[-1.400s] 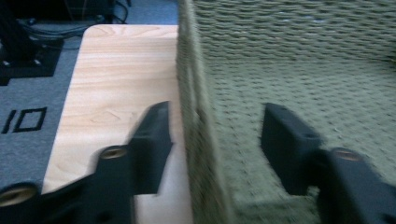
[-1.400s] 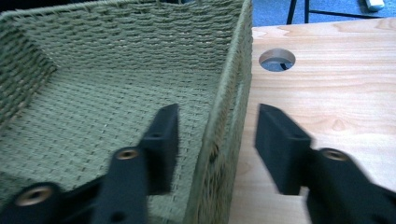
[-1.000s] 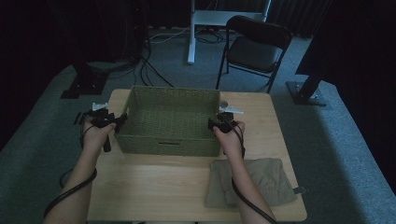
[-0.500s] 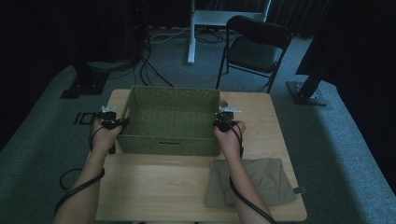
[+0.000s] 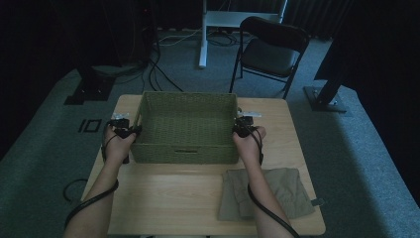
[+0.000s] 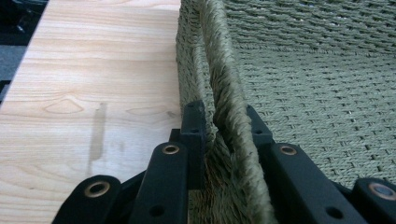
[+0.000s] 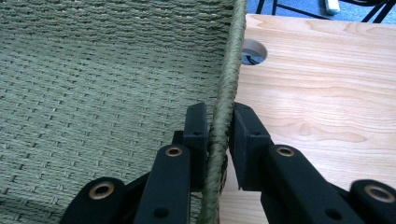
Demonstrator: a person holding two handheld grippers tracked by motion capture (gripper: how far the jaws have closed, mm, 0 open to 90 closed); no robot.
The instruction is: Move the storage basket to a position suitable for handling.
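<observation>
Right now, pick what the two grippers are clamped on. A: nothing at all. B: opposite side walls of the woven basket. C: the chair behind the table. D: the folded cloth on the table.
B: the left gripper pinches one wall of the woven basket and the right gripper pinches the opposite rim, while the folded cloth lies untouched.

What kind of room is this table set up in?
Probably a lab or studio set up for recording, not a home. The wooden table stands on grey carpet ringed by dark curtains, with black equipment stands and loose cables on the floor and a folding chair behind.
</observation>
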